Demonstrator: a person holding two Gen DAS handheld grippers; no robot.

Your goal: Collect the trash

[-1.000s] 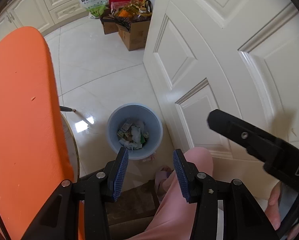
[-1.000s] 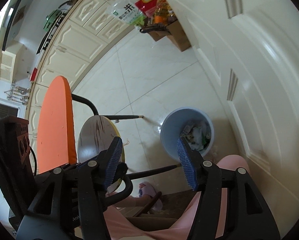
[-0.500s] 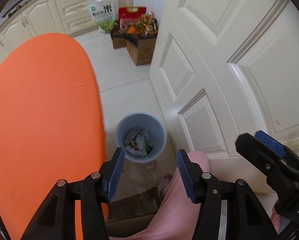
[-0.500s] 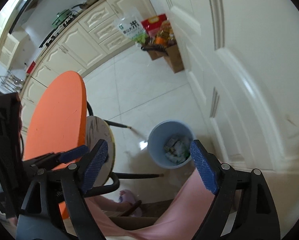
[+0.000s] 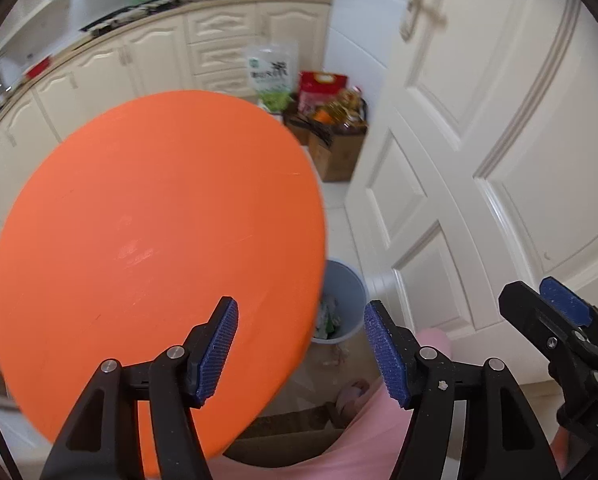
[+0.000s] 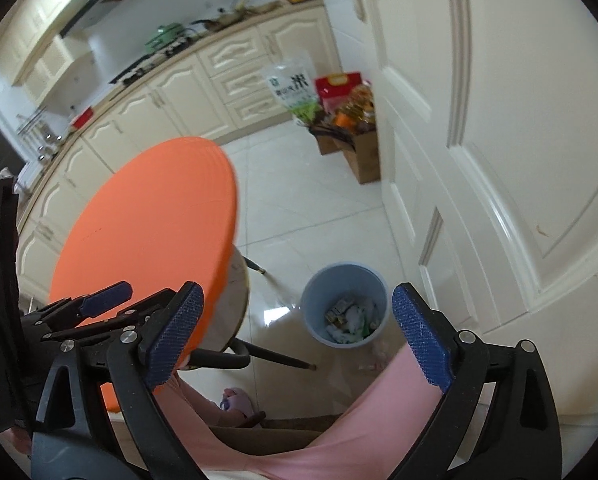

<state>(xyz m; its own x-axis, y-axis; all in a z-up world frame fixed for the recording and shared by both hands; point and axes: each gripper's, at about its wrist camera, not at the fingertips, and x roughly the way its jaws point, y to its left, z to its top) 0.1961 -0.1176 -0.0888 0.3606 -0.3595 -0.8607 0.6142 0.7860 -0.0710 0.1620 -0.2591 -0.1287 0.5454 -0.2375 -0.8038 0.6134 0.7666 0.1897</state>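
1. The left gripper (image 5: 301, 346) is held up and pointing forward, its two blue-padded fingers (image 5: 219, 348) spread wide apart with nothing between them.
2. The right gripper (image 6: 297, 338) is held level beside it, on the right, its blue pads (image 6: 419, 338) likewise spread wide with nothing held.
3. Each gripper shows at the edge of the other's view: the two are close together, side by side.
4. The person's leg (image 6: 379, 412), in pink trousers, lies near, below both grippers, and one slippered foot (image 6: 237, 400) shows lower left.

Both wrist cameras look down-forward from above the round orange tabletop (image 5: 159, 248); both views share it and the blue plastic bin (image 6: 345, 306) by the white panelled door (image 6: 499, 160).
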